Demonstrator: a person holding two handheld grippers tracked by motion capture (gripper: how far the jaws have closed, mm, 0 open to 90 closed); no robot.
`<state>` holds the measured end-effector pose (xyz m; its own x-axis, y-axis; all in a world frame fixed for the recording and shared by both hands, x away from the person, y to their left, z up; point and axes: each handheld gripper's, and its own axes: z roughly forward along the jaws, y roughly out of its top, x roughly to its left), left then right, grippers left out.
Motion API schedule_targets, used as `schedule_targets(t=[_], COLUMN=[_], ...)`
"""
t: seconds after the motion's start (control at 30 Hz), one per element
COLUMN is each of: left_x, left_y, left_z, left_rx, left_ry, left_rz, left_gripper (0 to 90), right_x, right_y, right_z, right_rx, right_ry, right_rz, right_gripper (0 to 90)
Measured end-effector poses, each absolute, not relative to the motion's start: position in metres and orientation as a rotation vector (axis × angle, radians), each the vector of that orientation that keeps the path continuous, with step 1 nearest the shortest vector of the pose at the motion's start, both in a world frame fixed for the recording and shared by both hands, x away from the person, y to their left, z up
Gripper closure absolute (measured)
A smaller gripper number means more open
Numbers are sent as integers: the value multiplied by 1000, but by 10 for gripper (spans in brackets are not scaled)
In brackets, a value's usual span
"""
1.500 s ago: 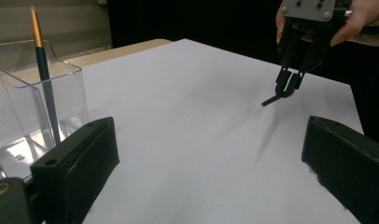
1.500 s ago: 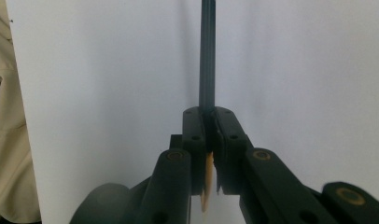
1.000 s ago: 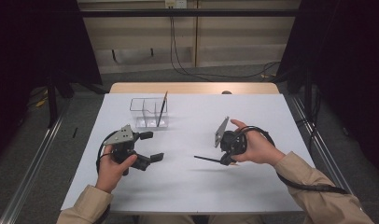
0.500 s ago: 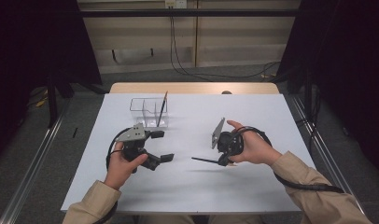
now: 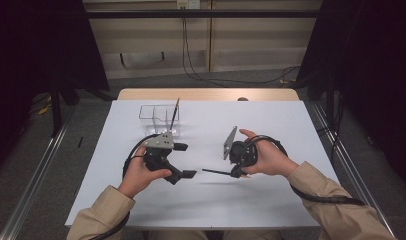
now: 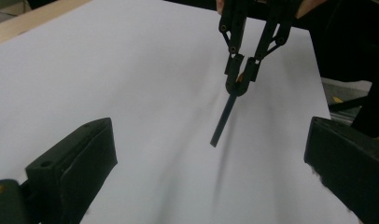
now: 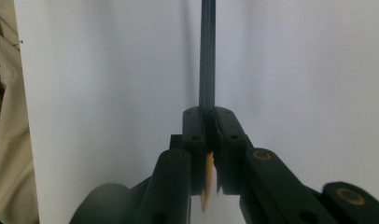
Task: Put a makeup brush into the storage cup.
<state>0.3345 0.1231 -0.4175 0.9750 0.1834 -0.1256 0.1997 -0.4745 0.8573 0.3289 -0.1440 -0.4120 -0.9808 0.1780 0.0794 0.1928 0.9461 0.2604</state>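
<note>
Presently, item one: a pencil [image 5: 217,172], slim, straight and dark blue-grey along its shaft, with a bare pale-wood sharpened end. It is lying near the centre of the high view, just right of middle, pointing toward the left of the frame and hanging a little above the counter [image 5: 291,125], where it is casting a faint shadow. In the right gripper view the pencil [image 7: 207,56] is running straight up the middle of the frame, its wooden tip showing pale orange below the pads. In the left gripper view the pencil [image 6: 225,119] is sloping down and leftward from the upper centre, its blunt end free in the air.

Item two: the right gripper [image 5: 236,172], black, held in the person's right hand [image 5: 266,160] at centre right of the high view, is clamping the pencil close to its sharpened end, jaws pressed together on the shaft.

Item three: the left gripper [image 5: 185,161], held in the left hand [image 5: 141,175] at centre left, is standing with its jaws spread wide and holding nothing; it is facing the pencil, a clear gap apart.

Item four: a clear plastic holder [image 5: 158,117] with compartments, sitting toward the upper left of the white counter, is carrying a second pencil [image 5: 174,114] leaning upright inside it.
</note>
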Motion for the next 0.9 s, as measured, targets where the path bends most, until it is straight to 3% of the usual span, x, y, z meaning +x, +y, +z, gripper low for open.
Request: schedule_targets(t=[0.53,0.9], left_x=[339,340], left_y=[98,84], left_z=[-409,-404], left_rx=[2209,2308], left_ry=[269,230], left_rz=[-46,-59], left_gripper=[27,215], right_x=[329,330], right_y=[-138,-138], right_z=[-414,-412], right_rx=[-279,-267], right_ry=[-3040,-3040], right_rz=[-410,-423], right_gripper=[839,839])
